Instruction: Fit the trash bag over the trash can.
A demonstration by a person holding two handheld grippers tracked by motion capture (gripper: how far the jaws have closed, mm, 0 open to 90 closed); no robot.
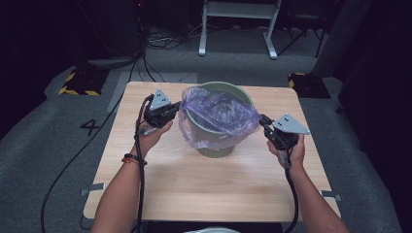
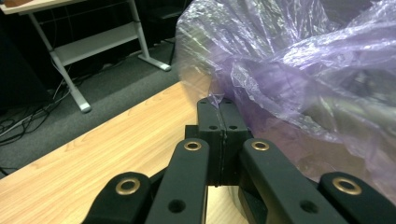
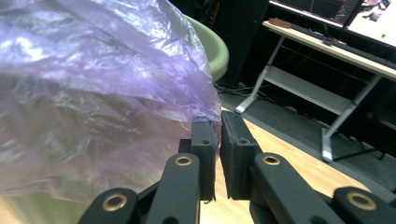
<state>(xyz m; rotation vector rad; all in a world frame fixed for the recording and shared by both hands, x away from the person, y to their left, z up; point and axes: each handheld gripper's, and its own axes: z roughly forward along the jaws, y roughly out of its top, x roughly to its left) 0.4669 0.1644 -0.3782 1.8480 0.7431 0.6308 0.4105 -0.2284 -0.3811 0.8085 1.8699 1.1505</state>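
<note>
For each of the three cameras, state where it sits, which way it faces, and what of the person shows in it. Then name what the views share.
High view: fixed above the person's side, looking forward and down on the wooden table; both forearms, left claw and right claw show.
Left gripper view: rides the left claw, looking along its shut jaws at the purple bag.
Right gripper view: rides the right claw, looking along its jaws, slightly apart, at the bag's other side, green bin behind.
Shared: all three show the bag and table.

You're probably in a lab: a taped floor number (image 1: 90, 127), loose cables (image 1: 165, 41), and dim desks with monitors (image 3: 322, 11).
</note>
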